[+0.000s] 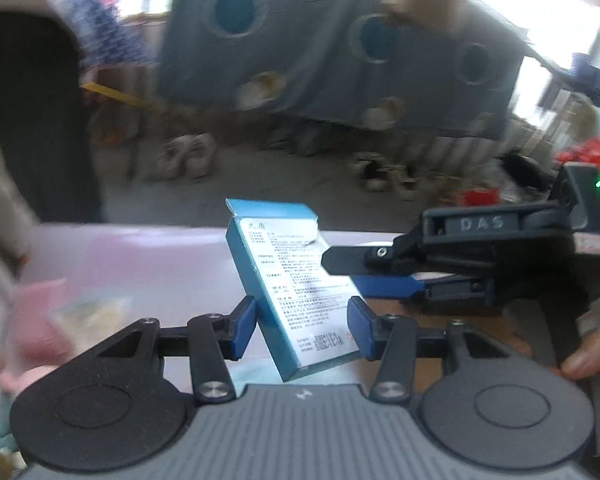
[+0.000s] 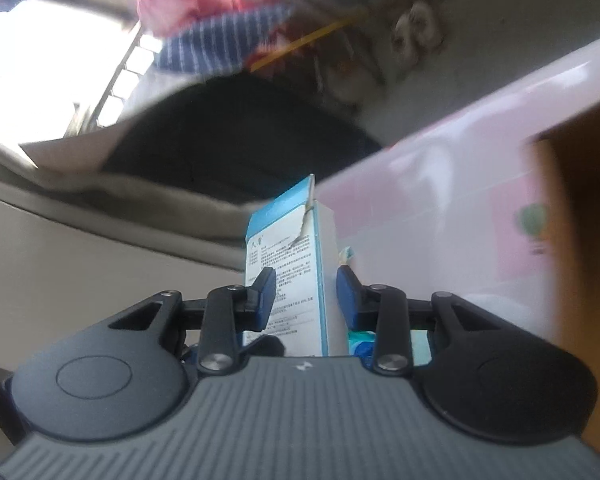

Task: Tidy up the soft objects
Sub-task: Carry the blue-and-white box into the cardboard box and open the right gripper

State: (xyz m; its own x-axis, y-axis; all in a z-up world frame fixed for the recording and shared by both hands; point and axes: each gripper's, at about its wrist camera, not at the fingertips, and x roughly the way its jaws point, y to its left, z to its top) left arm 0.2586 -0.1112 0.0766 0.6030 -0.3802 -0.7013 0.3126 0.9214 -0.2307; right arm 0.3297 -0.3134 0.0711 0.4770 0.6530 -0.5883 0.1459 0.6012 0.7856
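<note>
A small blue and white carton (image 1: 296,292) with printed text stands nearly upright and raised between both grippers. My left gripper (image 1: 302,324) has its blue pads pressed on the carton's two narrow edges, low down. From the right, my right gripper (image 1: 340,270) clamps the same carton higher up, one finger across the printed face and the other behind it. In the right wrist view the carton (image 2: 300,256), torn at its top corner, sits between the right gripper's (image 2: 306,292) fingers, which are shut on it.
A pale pink plastic bin (image 1: 120,256) (image 2: 440,184) lies just beyond the carton, with pink soft items (image 1: 40,320) blurred at its left. A hand (image 1: 592,360) holds the right gripper. A brown cardboard side (image 2: 580,240) rises at the right. A beige cushion (image 2: 60,260) is at the left.
</note>
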